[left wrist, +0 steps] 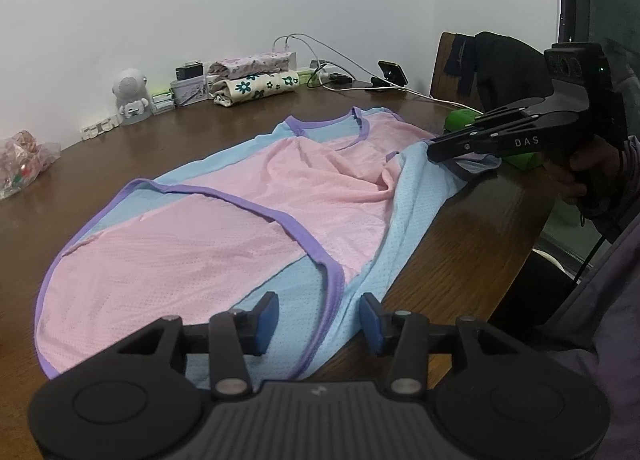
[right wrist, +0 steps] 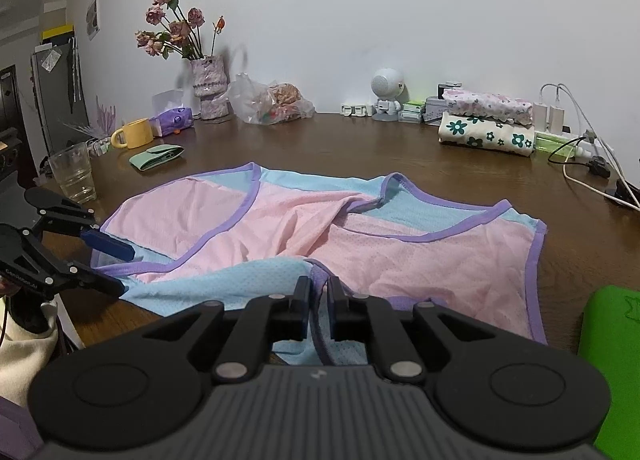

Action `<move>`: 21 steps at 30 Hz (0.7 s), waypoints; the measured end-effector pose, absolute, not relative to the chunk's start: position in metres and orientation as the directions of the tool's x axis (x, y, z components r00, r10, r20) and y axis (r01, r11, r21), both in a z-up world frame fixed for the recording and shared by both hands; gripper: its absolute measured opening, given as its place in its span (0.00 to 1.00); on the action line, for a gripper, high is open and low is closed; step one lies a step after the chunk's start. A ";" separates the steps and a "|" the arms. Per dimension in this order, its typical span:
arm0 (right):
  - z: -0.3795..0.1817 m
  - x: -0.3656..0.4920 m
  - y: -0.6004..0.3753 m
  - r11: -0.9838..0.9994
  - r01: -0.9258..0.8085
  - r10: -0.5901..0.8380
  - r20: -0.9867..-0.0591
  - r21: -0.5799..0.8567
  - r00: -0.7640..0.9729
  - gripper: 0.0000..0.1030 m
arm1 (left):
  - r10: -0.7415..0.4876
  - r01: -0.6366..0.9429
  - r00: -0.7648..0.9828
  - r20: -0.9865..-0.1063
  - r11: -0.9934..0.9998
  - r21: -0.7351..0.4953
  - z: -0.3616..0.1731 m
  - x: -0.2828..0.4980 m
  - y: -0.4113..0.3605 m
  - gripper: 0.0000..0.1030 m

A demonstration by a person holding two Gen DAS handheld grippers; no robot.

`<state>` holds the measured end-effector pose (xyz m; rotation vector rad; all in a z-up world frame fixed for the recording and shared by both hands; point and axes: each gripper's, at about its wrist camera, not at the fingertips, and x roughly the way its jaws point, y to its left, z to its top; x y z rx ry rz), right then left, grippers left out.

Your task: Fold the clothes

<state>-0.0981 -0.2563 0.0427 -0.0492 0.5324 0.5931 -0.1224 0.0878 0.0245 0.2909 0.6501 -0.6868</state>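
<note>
A pink and light-blue mesh garment (left wrist: 224,227) with purple trim lies spread on the brown wooden table (left wrist: 484,219). My left gripper (left wrist: 319,320) is open over the near hem, its blue pads (left wrist: 267,318) standing either side of a purple-trimmed edge without pressing it. From the right wrist view the left gripper (right wrist: 116,266) shows at the garment's (right wrist: 420,256) left corner with its fingers apart. My right gripper (right wrist: 319,300) is shut on the purple-trimmed blue edge nearest me. In the left wrist view the right gripper (left wrist: 438,149) pinches that blue edge slightly off the table.
Folded flowered cloths (right wrist: 486,131) are stacked by the wall beside chargers and cables (right wrist: 580,163). A white robot figure (right wrist: 386,93), a plastic bag (right wrist: 272,103), a vase of dried roses (right wrist: 210,87), a yellow mug (right wrist: 134,134) and a glass (right wrist: 74,173) line the far and left sides. A green object (right wrist: 608,360) lies near right.
</note>
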 end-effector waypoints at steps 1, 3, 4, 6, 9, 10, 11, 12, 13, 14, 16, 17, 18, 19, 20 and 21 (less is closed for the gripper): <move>0.043 -0.098 -0.257 0.833 -0.543 0.519 -0.491 0.107 0.700 0.07 | -0.493 0.668 0.588 -0.641 0.743 0.041 0.025 -0.122 0.087 0.42; 0.042 -0.099 -0.258 0.835 -0.539 0.517 -0.491 0.109 0.701 0.07 | -0.493 0.670 0.587 -0.642 0.741 0.044 0.024 -0.124 0.086 0.42; 0.042 -0.099 -0.258 0.836 -0.538 0.517 -0.491 0.111 0.701 0.07 | -0.492 0.671 0.587 -0.643 0.740 0.046 0.024 -0.124 0.085 0.42; 0.042 -0.099 -0.258 0.836 -0.537 0.516 -0.491 0.113 0.702 0.07 | -0.488 0.668 0.589 -0.644 0.743 0.048 0.023 -0.126 0.087 0.42; 0.042 -0.099 -0.256 0.838 -0.534 0.514 -0.490 0.112 0.704 0.07 | -0.478 0.657 0.599 -0.642 0.752 0.052 0.024 -0.127 0.091 0.43; 0.042 -0.099 -0.256 0.838 -0.534 0.514 -0.490 0.112 0.704 0.07 | -0.475 0.652 0.603 -0.641 0.756 0.053 0.024 -0.127 0.092 0.43; 0.042 -0.099 -0.256 0.839 -0.533 0.513 -0.489 0.112 0.705 0.07 | -0.474 0.649 0.606 -0.639 0.759 0.053 0.025 -0.128 0.094 0.43; 0.042 -0.099 -0.255 0.839 -0.532 0.512 -0.489 0.111 0.706 0.07 | -0.474 0.648 0.607 -0.637 0.760 0.051 0.026 -0.128 0.095 0.43; 0.042 -0.099 -0.255 0.840 -0.531 0.512 -0.489 0.111 0.707 0.07 | -0.474 0.646 0.609 -0.635 0.761 0.051 0.026 -0.129 0.096 0.43; 0.042 -0.099 -0.254 0.840 -0.531 0.511 -0.489 0.111 0.707 0.07 | -0.473 0.646 0.610 -0.635 0.762 0.053 0.026 -0.130 0.097 0.43; 0.042 -0.099 -0.253 0.841 -0.529 0.510 -0.488 0.111 0.709 0.07 | -0.472 0.644 0.612 -0.634 0.763 0.054 0.026 -0.130 0.098 0.43; 0.042 -0.099 -0.253 0.842 -0.529 0.509 -0.488 0.110 0.709 0.07 | -0.472 0.643 0.613 -0.634 0.764 0.053 0.026 -0.130 0.099 0.43; 0.042 -0.100 -0.253 0.841 -0.529 0.509 -0.488 0.109 0.709 0.07 | -0.472 0.642 0.613 -0.634 0.764 0.053 0.026 -0.130 0.100 0.43; 0.042 -0.100 -0.253 0.841 -0.530 0.509 -0.488 0.108 0.709 0.07 | -0.472 0.642 0.614 -0.633 0.765 0.052 0.025 -0.130 0.100 0.43; 0.043 -0.100 -0.253 0.841 -0.530 0.508 -0.488 0.107 0.709 0.07 | -0.472 0.641 0.614 -0.632 0.766 0.051 0.025 -0.129 0.100 0.43; 0.043 -0.101 -0.253 0.842 -0.529 0.507 -0.489 0.106 0.710 0.07 | -0.474 0.641 0.614 -0.631 0.766 0.049 0.025 -0.129 0.100 0.43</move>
